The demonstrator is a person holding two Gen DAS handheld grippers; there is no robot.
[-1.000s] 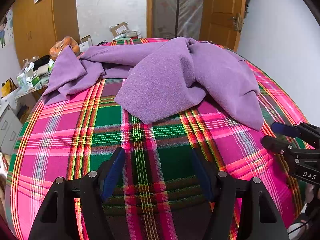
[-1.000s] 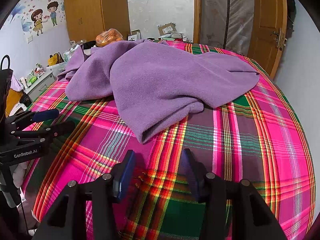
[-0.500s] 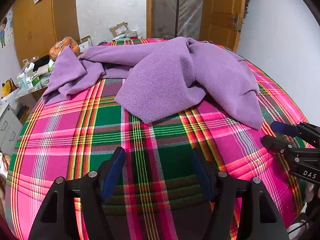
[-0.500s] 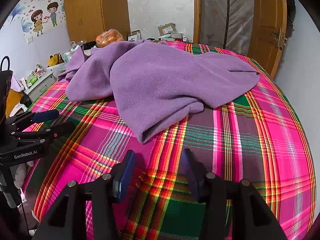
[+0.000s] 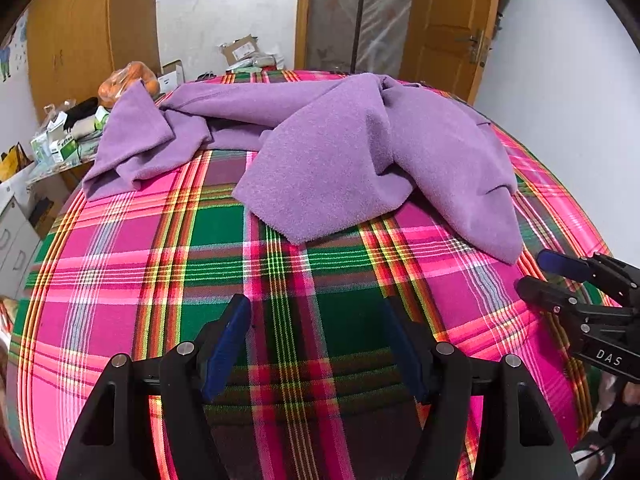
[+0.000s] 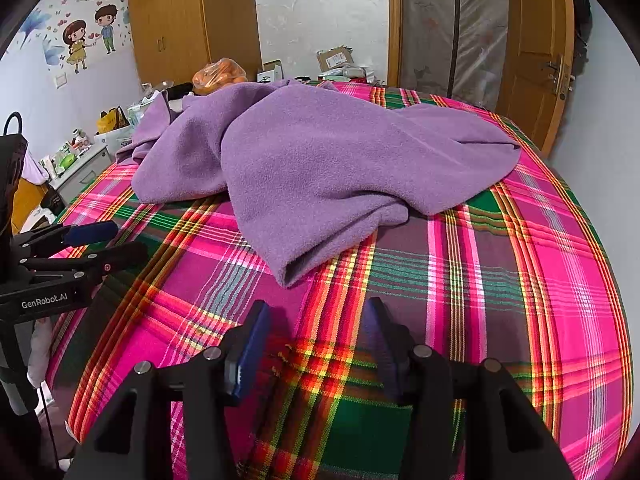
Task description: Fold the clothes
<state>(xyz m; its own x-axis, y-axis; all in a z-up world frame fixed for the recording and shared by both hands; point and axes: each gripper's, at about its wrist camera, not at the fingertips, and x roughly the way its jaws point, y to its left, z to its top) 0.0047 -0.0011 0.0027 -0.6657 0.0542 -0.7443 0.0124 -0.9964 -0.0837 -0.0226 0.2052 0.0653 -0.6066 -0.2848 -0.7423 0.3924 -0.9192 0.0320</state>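
Nothing folded yet: purple fleece garment [image 5: 352,152] lies crumpled mid-frame on the plaid bedspread [image 5: 120,256]; left gripper [image 5: 320,344] and right gripper [image 6: 316,344] hover with jaws wide, empty.

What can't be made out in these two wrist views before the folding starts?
- Garment type: the purple cloth lies crumpled in both views, its folds hiding sleeves or collar.
- Bag of orange things: partly behind the cloth, contents too small.
- Near edge of the plaid bed cover: hidden by the fingers in the left view.
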